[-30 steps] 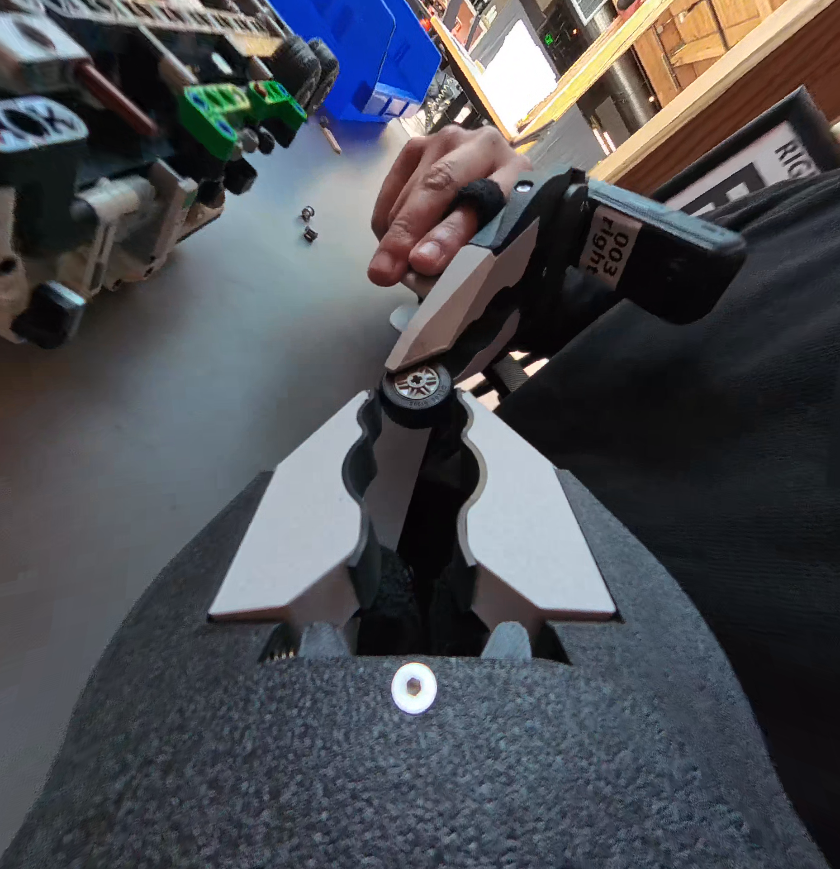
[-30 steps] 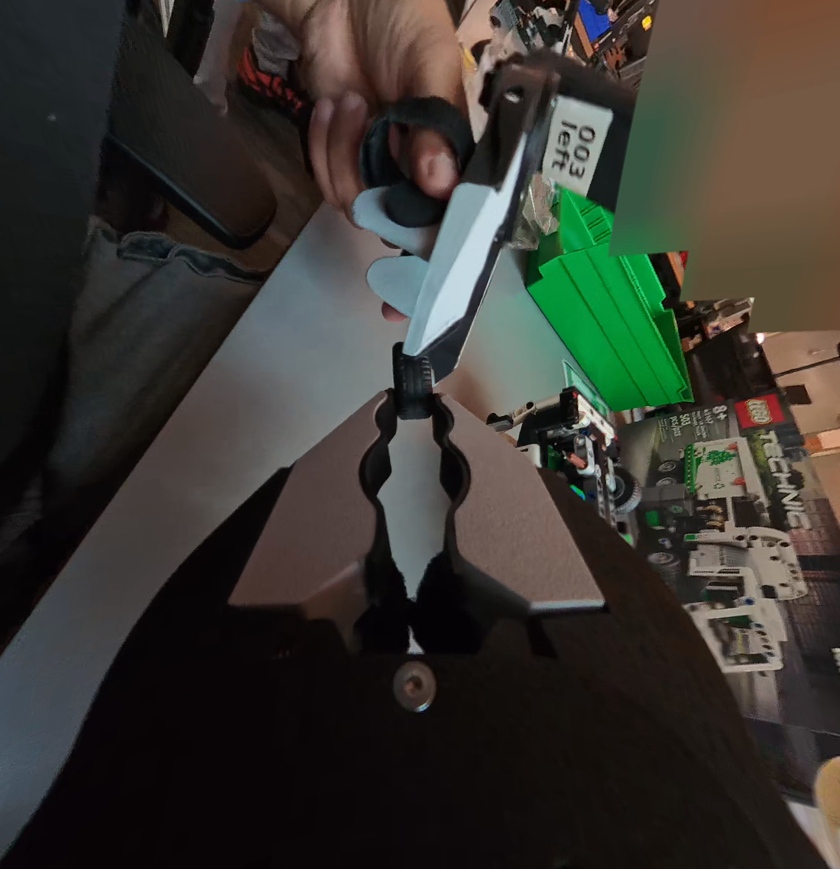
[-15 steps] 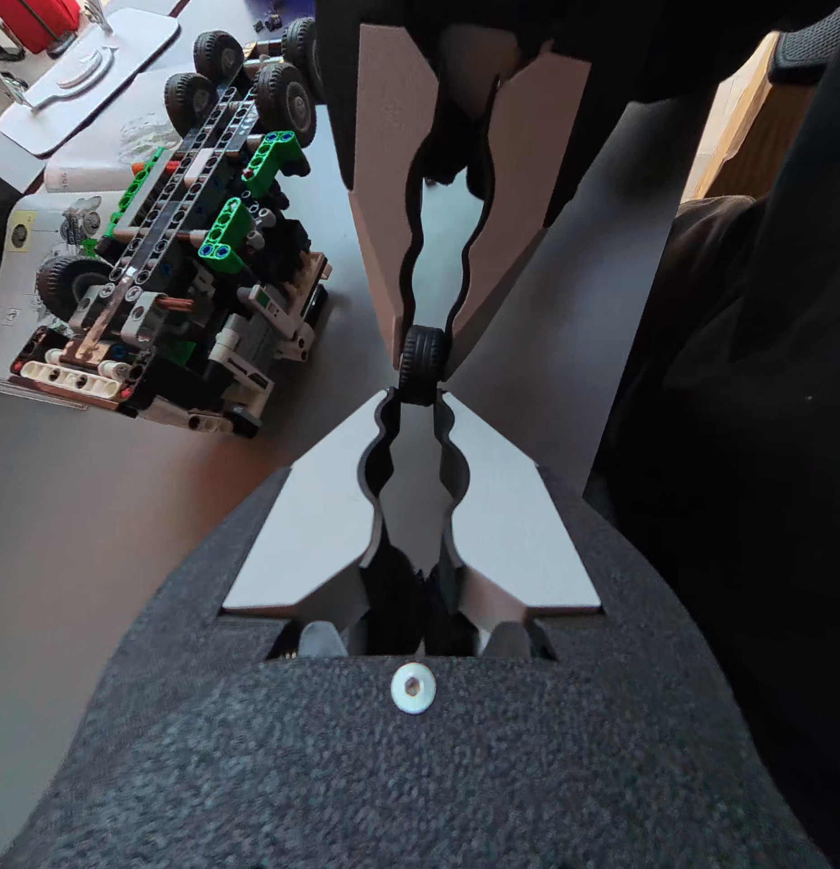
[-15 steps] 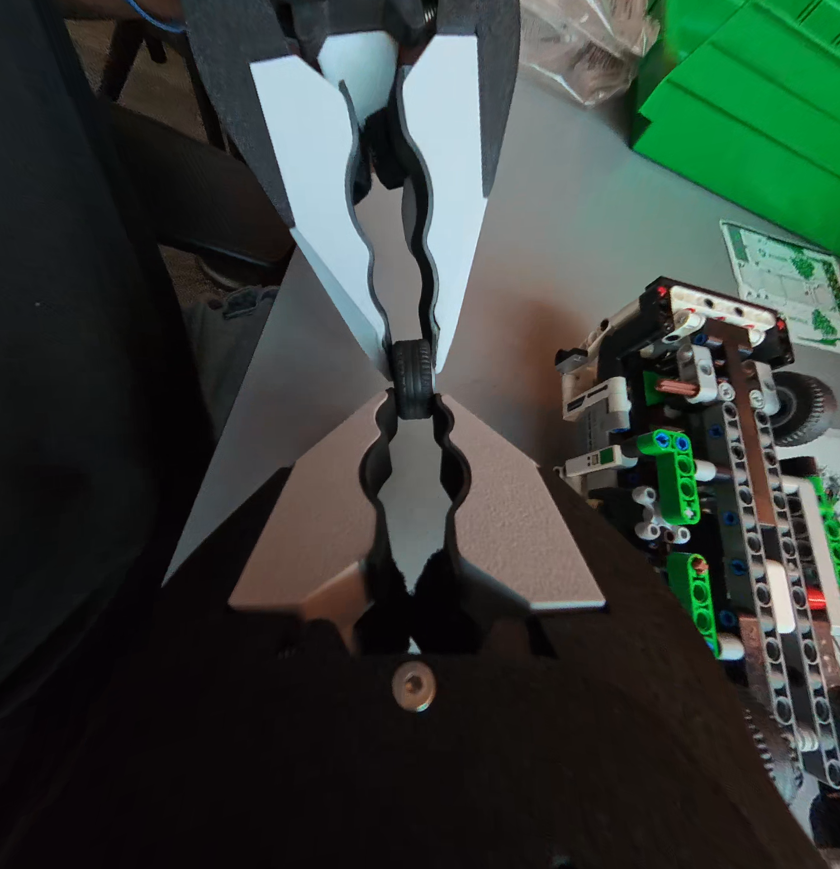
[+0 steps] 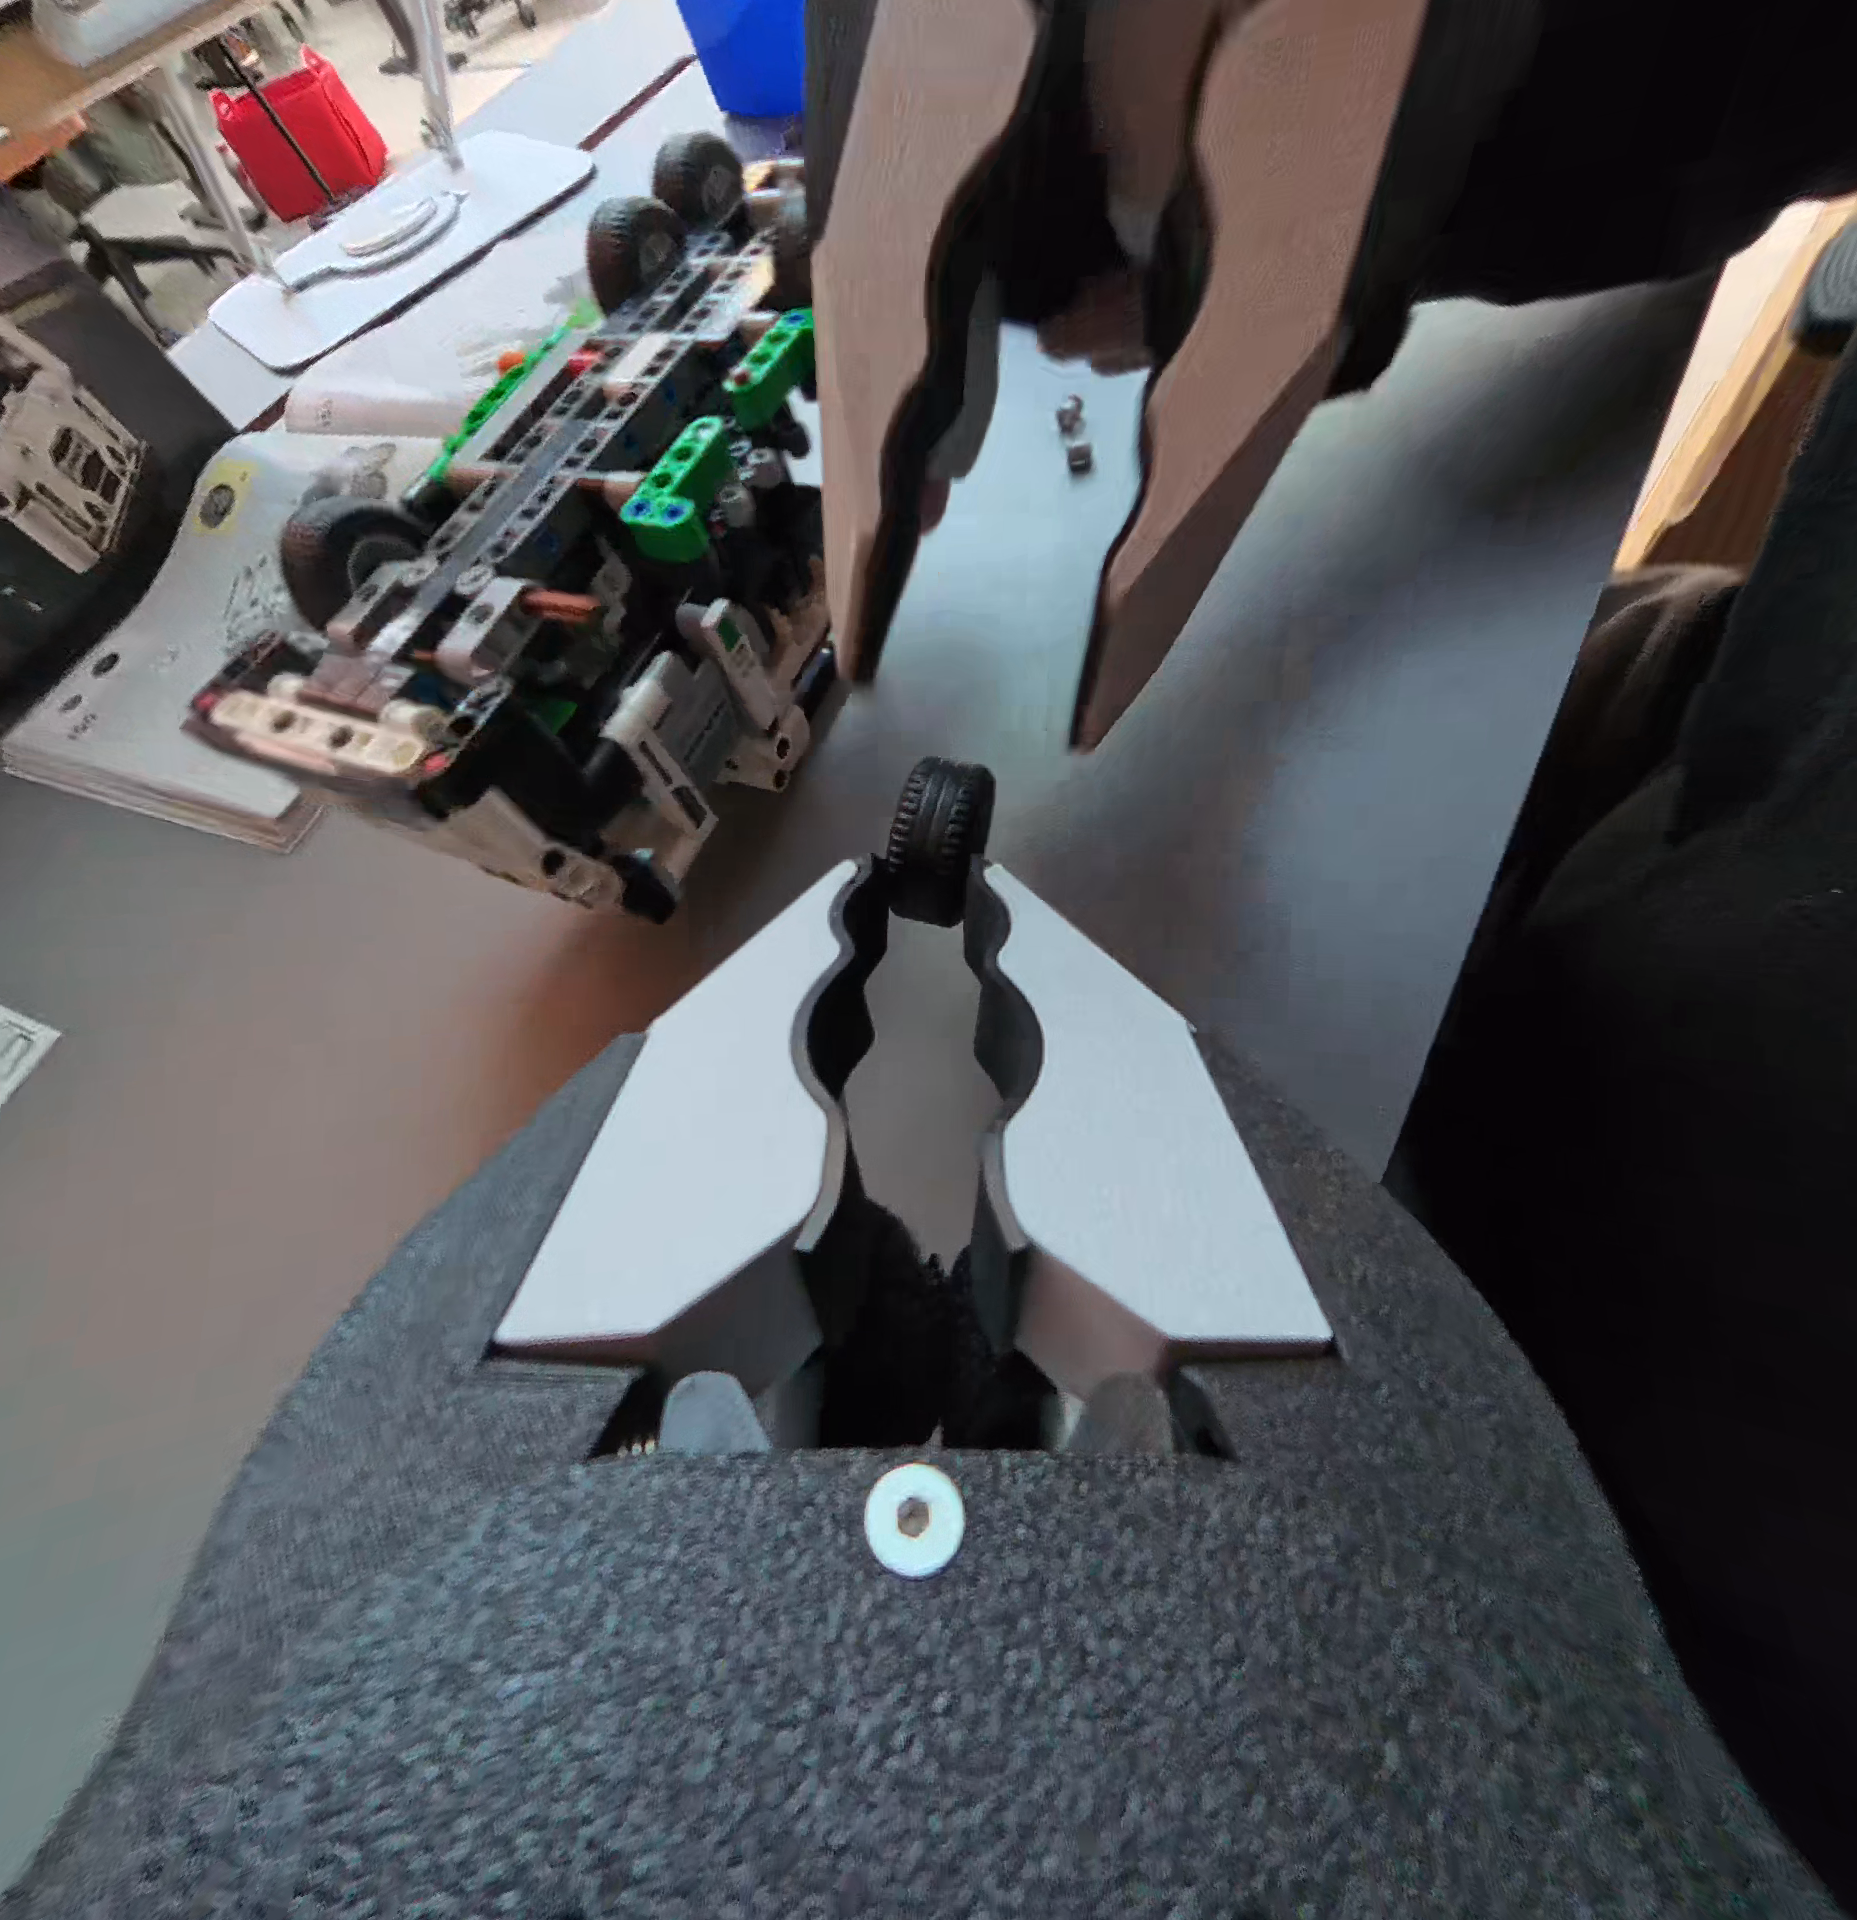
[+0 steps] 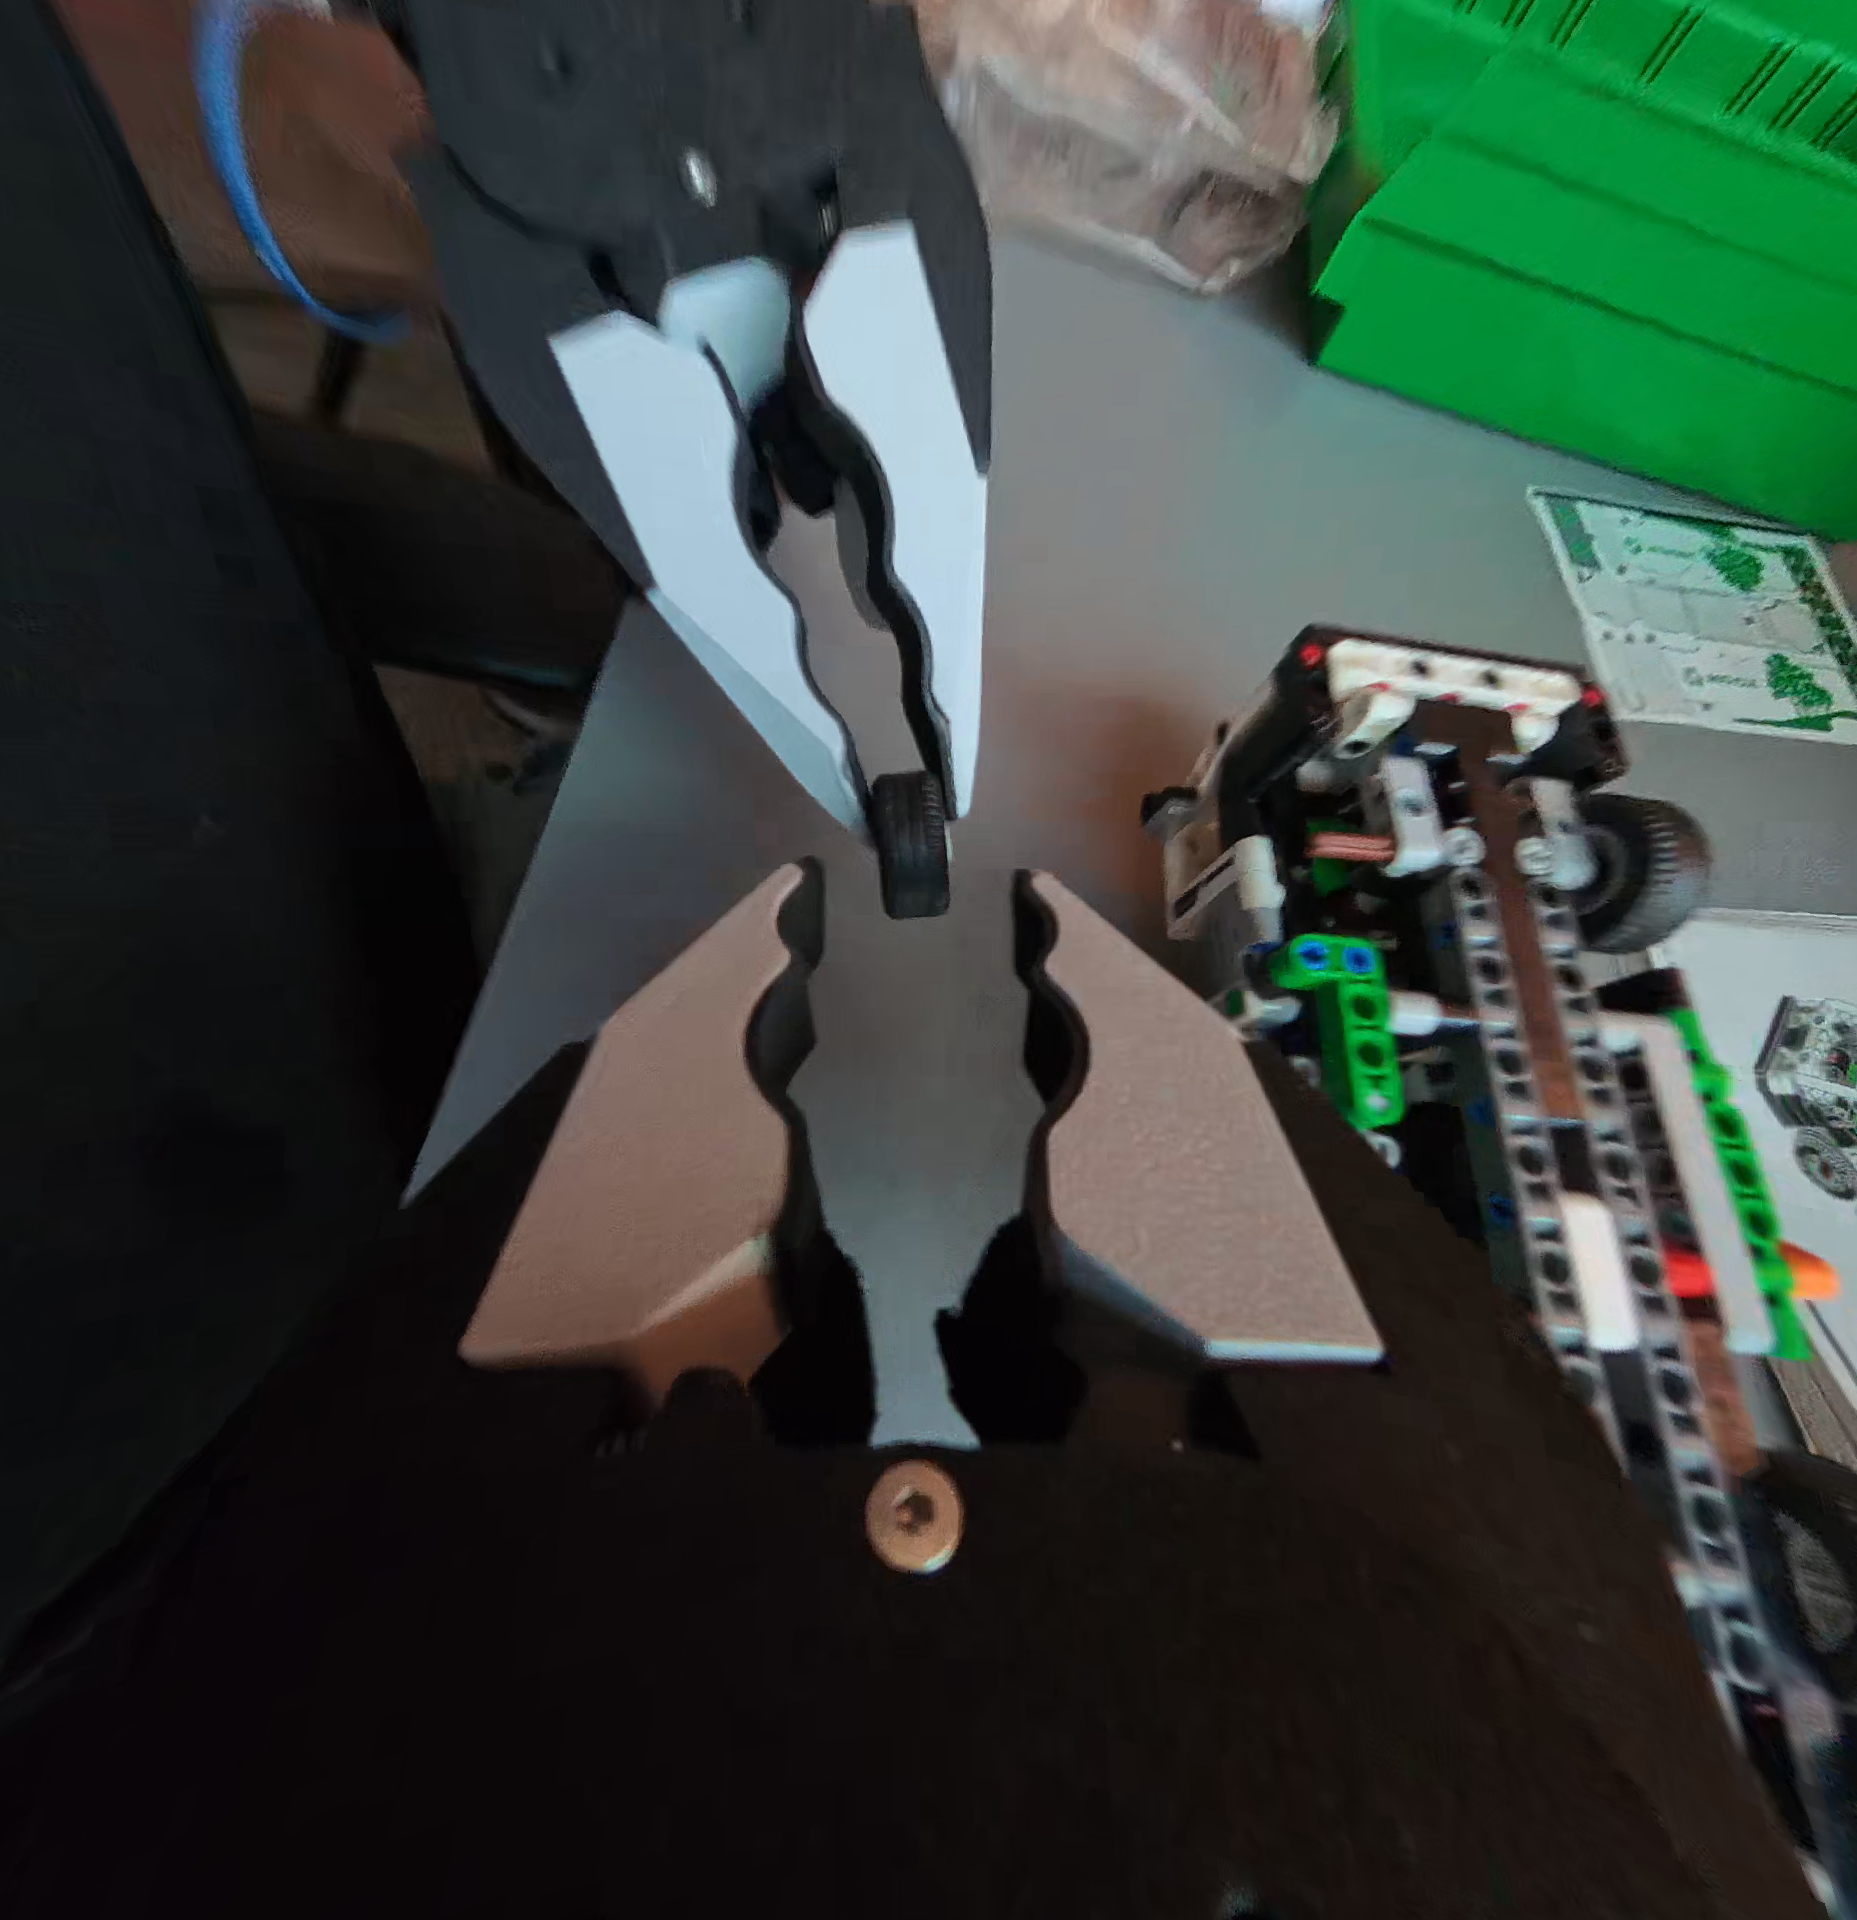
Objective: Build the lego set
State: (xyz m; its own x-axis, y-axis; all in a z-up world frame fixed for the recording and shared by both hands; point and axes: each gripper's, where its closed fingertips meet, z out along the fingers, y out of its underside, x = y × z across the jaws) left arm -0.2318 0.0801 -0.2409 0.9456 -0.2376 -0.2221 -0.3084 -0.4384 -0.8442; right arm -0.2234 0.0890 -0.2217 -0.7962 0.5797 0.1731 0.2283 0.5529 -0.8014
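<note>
Above the grey tabletop (image 5: 280,1091), just beside the front end of the half-built truck chassis (image 5: 550,623), a small black tyre (image 5: 939,836) is pinched at the tips of the left gripper (image 5: 924,883). Its jaws are clenched on the tyre's two flat sides, so the tread faces the camera and the hub is hidden. The right gripper (image 6: 919,894) stands opposite, tip to tip with the left, its jaws released and spread wide to either side of the tyre without touching it. Such a grip at the extreme tips probably leaves most of the tyre exposed, so that it can be pressed onto a rim or axle.

The truck chassis lies on an instruction booklet (image 6: 1713,613), its long perforated beams and green connectors (image 5: 685,488) uppermost; several large wheels (image 5: 633,244) are already fitted at its far end and one nearer the front. Two small grey pins (image 5: 1075,436) lie loose on the tabletop beyond the right gripper. Green bins (image 6: 1630,239) stand behind the chassis in the right wrist view. The tyre is judged to be heading for the chassis, though its seat cannot be identified.
</note>
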